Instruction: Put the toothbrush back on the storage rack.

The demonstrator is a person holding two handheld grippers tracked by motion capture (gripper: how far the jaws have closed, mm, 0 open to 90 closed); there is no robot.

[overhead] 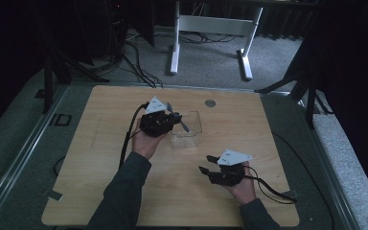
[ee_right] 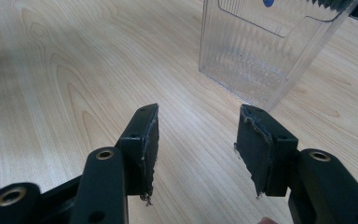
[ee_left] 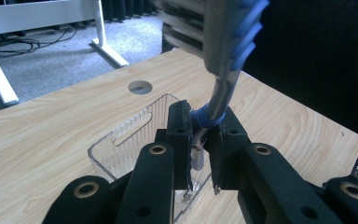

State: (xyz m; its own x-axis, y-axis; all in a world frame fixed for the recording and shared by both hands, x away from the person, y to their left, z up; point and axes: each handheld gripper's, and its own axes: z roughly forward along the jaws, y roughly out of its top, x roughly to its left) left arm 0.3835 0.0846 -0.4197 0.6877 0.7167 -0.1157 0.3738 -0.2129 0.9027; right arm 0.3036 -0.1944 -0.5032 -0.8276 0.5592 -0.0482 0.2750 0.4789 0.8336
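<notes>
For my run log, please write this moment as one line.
left gripper: shut on toothbrush | above clear box | right gripper: open

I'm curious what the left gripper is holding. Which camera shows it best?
The left gripper view: a toothbrush with blue bristles, close up, clamped between the jaws above the clear box. The high view shows it small and dark. The right gripper view shows the box.

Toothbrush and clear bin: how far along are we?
Done: the left gripper is shut on the grey, blue-bristled toothbrush, lifted off the wooden table. In hand: it is held above the clear ribbed plastic bin. Left: lowering and releasing it, presumably into the bin. The right gripper is open, idle.
</notes>
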